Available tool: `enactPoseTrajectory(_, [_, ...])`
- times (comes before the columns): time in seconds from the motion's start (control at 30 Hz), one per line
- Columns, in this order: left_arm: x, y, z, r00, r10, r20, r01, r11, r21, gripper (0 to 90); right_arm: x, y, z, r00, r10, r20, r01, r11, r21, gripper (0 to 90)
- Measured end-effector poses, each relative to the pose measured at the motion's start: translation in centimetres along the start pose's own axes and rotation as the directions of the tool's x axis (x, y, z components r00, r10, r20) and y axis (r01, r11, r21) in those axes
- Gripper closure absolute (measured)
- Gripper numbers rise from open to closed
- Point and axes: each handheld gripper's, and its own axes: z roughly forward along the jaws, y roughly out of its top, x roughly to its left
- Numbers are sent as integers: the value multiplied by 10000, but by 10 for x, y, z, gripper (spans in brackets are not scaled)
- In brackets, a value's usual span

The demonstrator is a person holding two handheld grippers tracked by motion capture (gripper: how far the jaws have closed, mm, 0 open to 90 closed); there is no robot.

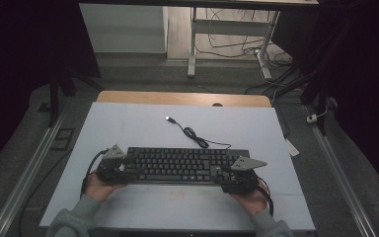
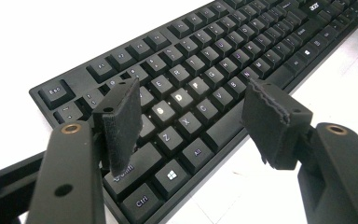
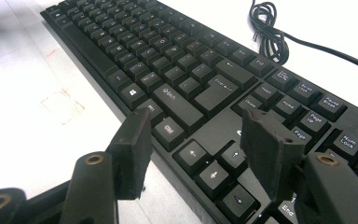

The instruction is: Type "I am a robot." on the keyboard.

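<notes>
**Keyboard between two open claws**

Keyboard [image 1: 177, 165] lies flat on the white table [image 1: 128, 128], near the person's edge and lengthwise across it, with one gripper at each end. Its cable [image 1: 197, 138] runs from the back edge away over the table in a loose coil and ends in a plug [image 1: 168, 118] lying on its own.

At the keyboard's left end sits the left gripper [image 1: 123, 170], held in the left hand [image 1: 96, 187]. In the left gripper view its jaws stand apart with nothing pressed between the pads: one pad hangs over the left-hand keys near Shift and Ctrl, the other over the front edge by the space bar. The keyboard [image 2: 205, 70] stretches away from there.

At the right end sits the right gripper [image 1: 227, 173], held in the right hand [image 1: 251, 197]. In the right gripper view its jaws are also apart, straddling the front right part of the keyboard [image 3: 168, 70]: one pad just off the front edge over the table, the other above the arrow keys. Whether either pad touches the keys I cannot tell.
</notes>
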Motion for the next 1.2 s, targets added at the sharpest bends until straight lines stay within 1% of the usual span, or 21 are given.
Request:
enactPoseTrajectory(0.3, [2, 0, 1, 10000, 6, -48, -6, 10000, 28, 374, 0, 0, 0, 10000, -6, 8, 6, 10000, -21, 437])
enactPoseTrajectory(0.5, [4, 2, 4, 9999, -23, -149, 24, 10000, 46, 374, 1, 0, 1, 10000, -20, -1, 20, 10000, 15, 437])
enactPoseTrajectory(0.77, [3, 10, 15, 9992, 174, -361, -170, 9998, 128, 395, 1, -1, 1, 10000, -25, -24, 25, 10000, 31, 437])
enactPoseTrajectory(0.93, [1, 15, 22, 9982, 407, -439, -400, 9991, 165, 431, 0, -1, 2, 10000, -43, 13, 43, 10000, 78, 437])
enactPoseTrajectory(1.0, [1, 16, 25, 9977, 425, -529, -416, 9990, 176, 454, 1, -1, 2, 10000, -47, 3, 47, 10000, 85, 437])
enactPoseTrajectory(1.2, [1, 20, 32, 9972, 482, -578, -479, 9988, 66, 541, 1, -1, 2, 10000, -48, 9, 48, 9999, 88, 437])
